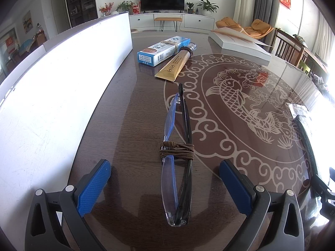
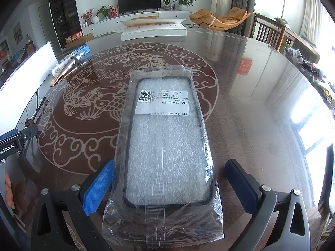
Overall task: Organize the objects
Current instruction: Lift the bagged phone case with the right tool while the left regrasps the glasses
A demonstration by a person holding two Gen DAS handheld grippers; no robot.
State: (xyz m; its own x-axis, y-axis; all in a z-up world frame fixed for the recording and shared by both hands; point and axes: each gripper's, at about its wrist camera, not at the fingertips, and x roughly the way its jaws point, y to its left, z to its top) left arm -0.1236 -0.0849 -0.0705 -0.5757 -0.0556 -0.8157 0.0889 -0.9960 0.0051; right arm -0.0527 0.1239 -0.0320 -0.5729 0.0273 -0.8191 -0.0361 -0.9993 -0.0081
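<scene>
Folded glasses (image 1: 178, 156) with a brown cord wound round them lie on the dark table between the fingers of my left gripper (image 1: 165, 179), which is open and not touching them. A bagged phone case (image 2: 165, 146) with a white label lies between the fingers of my right gripper (image 2: 169, 184), which is open around it. A blue box (image 1: 163, 51) and a gold tube (image 1: 175, 64) lie further back; they also show in the right wrist view, the box (image 2: 69, 59) beside the tube (image 2: 65, 69).
A white board (image 1: 52, 96) stands along the table's left side. A thick white book (image 1: 240, 44) lies at the far edge and shows in the right view (image 2: 153, 30). Chairs (image 2: 270, 33) stand at the right. The left gripper's body (image 2: 14, 140) shows at the right view's left edge.
</scene>
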